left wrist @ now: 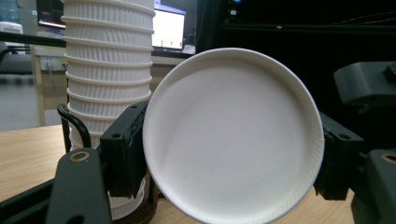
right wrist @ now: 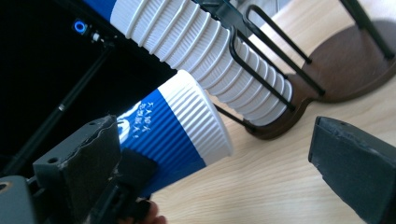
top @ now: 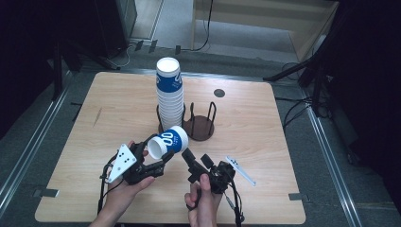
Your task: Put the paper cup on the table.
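A blue and white ribbed paper cup (top: 169, 141) lies on its side above the table, with my left gripper (top: 153, 158) shut on its blue bottom end. In the left gripper view the cup's white round base (left wrist: 233, 135) faces the camera, and the gripper (left wrist: 229, 161) has a black jaw pressed on each side of it. My right gripper (top: 191, 160) stands open just right of the cup. In the right gripper view the cup (right wrist: 177, 130) lies beside this gripper's (right wrist: 212, 142) left jaw, untouched by the pads. A tall stack of upturned cups (top: 169, 92) stands in a black wire holder.
A second wire holder (top: 201, 125) with a dark round base stands empty right of the stack. A small white object (top: 240, 170) lies on the table near my right hand. A dark round grommet (top: 219, 93) sits at the table's far side.
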The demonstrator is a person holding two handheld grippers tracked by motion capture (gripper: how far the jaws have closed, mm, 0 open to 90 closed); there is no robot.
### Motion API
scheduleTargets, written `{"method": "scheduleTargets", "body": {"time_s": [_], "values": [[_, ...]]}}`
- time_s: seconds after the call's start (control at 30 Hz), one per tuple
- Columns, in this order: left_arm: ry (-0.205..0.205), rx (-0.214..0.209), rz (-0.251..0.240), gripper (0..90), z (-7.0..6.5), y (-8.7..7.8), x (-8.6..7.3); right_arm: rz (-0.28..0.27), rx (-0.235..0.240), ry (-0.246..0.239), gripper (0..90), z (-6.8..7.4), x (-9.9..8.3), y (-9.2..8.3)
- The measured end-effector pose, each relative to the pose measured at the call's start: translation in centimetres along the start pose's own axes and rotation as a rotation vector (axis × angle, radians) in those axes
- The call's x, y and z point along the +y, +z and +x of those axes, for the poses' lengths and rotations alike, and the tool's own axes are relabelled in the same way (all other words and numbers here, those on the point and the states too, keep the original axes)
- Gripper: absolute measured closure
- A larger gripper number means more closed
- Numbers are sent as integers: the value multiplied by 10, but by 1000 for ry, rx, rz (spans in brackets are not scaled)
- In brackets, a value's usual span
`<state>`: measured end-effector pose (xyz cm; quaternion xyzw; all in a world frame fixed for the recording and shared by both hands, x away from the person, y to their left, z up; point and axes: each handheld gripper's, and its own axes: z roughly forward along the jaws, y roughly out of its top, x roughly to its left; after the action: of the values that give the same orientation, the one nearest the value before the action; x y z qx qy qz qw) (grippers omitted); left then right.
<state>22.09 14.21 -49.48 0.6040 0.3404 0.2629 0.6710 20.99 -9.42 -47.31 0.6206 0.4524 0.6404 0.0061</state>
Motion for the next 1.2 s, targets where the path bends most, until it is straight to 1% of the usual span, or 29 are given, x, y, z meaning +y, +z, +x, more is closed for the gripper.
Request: {"method": "scheduleTargets", "body": {"time_s": [0.07, 0.13, 0.17, 0.27, 0.37, 0.47, 0.53, 0.57, 0.6, 0.63, 0.73, 0.9, 0.97, 1.0, 1.07, 1.13, 1.17, 1.2], "values": [[3, -1, 1, 268, -1, 0, 0, 9, 5, 52, 23, 0, 1, 1], [4, -7, 2, 268, -2, 0, -1, 12, -13, 90, 23, -1, 1, 2], [3, -8, 2, 268, -2, 0, -1, 17, -21, 121, 23, -1, 1, 2], [7, -10, 4, 268, -3, 0, -3, 33, -11, 183, 23, -3, 2, 5], [7, -15, 3, 268, -4, 1, -4, 52, -3, 239, 23, -3, 2, 8], [9, -19, 7, 268, -6, 1, -5, 66, -2, 282, 23, -3, 1, 10], [5, -22, 3, 268, -7, 2, -5, 95, 2, 352, 23, -5, 2, 11], [7, -24, 8, 268, -7, 2, -5, 103, 11, 392, 23, -6, 2, 12], [7, -27, 6, 268, -8, 2, -5, 110, 9, 418, 23, -6, 2, 13], [6, -27, 5, 268, -8, 2, -6, 119, -3, 444, 23, -6, 3, 13], [10, -32, 5, 268, -10, 3, -6, 124, 11, 507, 23, -6, 3, 15], [15, -37, 8, 268, -11, 3, -7, 130, 32, 570, 23, -6, 3, 18], [18, -36, 8, 268, -11, 3, -6, 137, 24, 587, 23, -7, 2, 20], [11, -36, 3, 268, -11, 3, -6, 146, 29, 601, 23, -7, 2, 20], [14, -34, 2, 268, -10, 2, -6, 159, 30, 618, 23, -8, 1, 23], [16, -32, 2, 269, -10, 2, -6, 162, 36, 618, 23, -8, -1, 25], [15, -34, 2, 268, -11, 2, -6, 165, 39, 631, 23, -8, -1, 26], [15, -35, 2, 269, -11, 3, -6, 170, 44, 632, 23, -8, -2, 27]]}}
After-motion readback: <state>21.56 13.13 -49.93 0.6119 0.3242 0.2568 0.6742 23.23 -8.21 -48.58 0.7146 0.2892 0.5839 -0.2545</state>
